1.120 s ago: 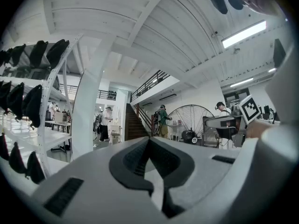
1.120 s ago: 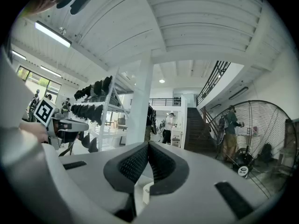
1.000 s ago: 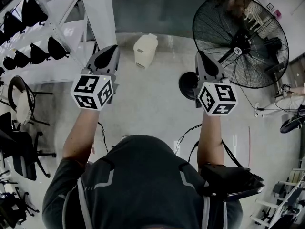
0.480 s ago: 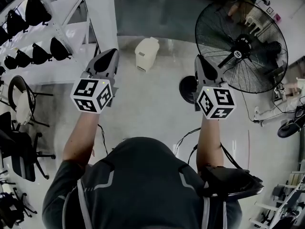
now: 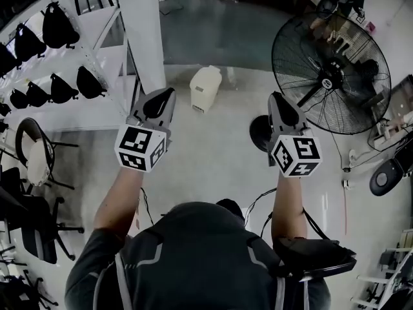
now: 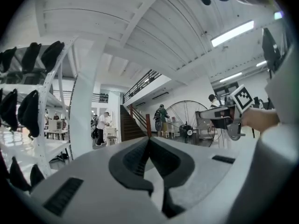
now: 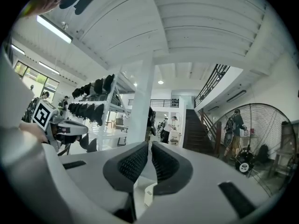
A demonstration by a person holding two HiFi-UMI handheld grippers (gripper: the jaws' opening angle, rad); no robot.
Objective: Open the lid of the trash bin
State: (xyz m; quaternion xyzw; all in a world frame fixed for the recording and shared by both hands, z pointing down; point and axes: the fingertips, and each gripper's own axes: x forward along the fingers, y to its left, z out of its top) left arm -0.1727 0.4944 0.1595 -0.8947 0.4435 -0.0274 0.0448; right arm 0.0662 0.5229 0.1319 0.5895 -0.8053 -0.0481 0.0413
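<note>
Nearest to me the person stood with both arms stretched forward, a tool in each hand. The left gripper (image 5: pixel 166 95) was clenched, its ribbed pads pressed together with nothing between them. The right gripper (image 5: pixel 276 98) was likewise closed and empty, and both pointed level across the room, not down at the floor.

I judged this to be the approach. No contact had been made, and the trash bin (image 5: pixel 206 88) stood on the bare floor well ahead of both tools, roughly between their lines, with its lid (image 5: pixel 210 75) down. The next move called for closing that gap, lowering one gripper to lid height and spreading its jaws or hooking a closed tip under the lid's edge. I could not make out from there where that edge or any pedal lay.

A cable (image 5: pixel 255 196) trailed across the floor near the person's feet, a possible snag. The dark round base (image 5: pixel 260 133) of a large floor fan (image 5: pixel 331 73) sat just beside the right gripper's path. The white pillar (image 5: pixel 145 37) rose just left of the bin, crowding the left side. Beyond it a rack (image 5: pixel 97 76) held black bags (image 5: pixel 61 24), and chairs (image 5: pixel 32 150) stood far off to the left.
</note>
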